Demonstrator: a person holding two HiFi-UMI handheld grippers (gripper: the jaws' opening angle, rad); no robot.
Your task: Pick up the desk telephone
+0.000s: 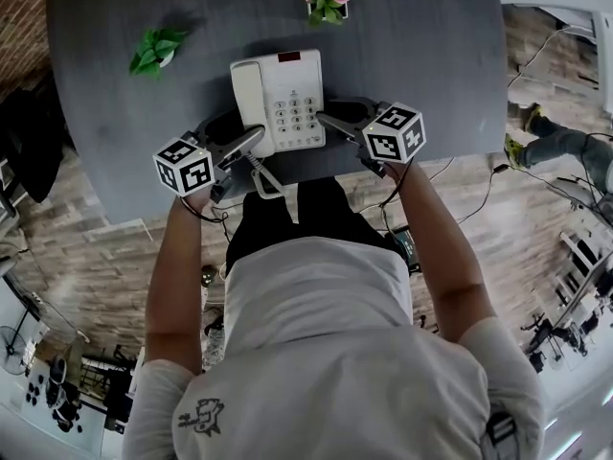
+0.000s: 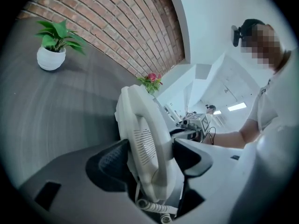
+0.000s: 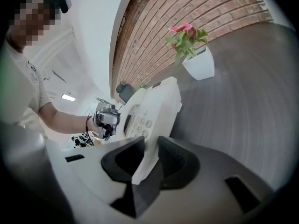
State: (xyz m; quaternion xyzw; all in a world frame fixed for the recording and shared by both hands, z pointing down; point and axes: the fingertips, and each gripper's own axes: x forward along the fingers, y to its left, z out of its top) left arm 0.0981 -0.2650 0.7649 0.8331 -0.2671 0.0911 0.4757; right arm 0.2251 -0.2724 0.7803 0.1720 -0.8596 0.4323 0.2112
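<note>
Two grippers flank the phone (image 1: 292, 99), which sits flat at the near edge of the table (image 1: 431, 56). We see the left gripper (image 1: 254, 140) with its jaws spread wide around the handset (image 2: 145, 139) on the phone's left side; the pads stand close beside it, but we judge they do not yet press. The right gripper (image 1: 330, 121) has its jaws narrow, pinching the thin right edge of the phone. We judge the reach done and the grasp half made: what is left is for the left jaws to close and for both hands to raise the phone off the table, minding the coiled cord (image 1: 263, 175) at the near side.
</note>
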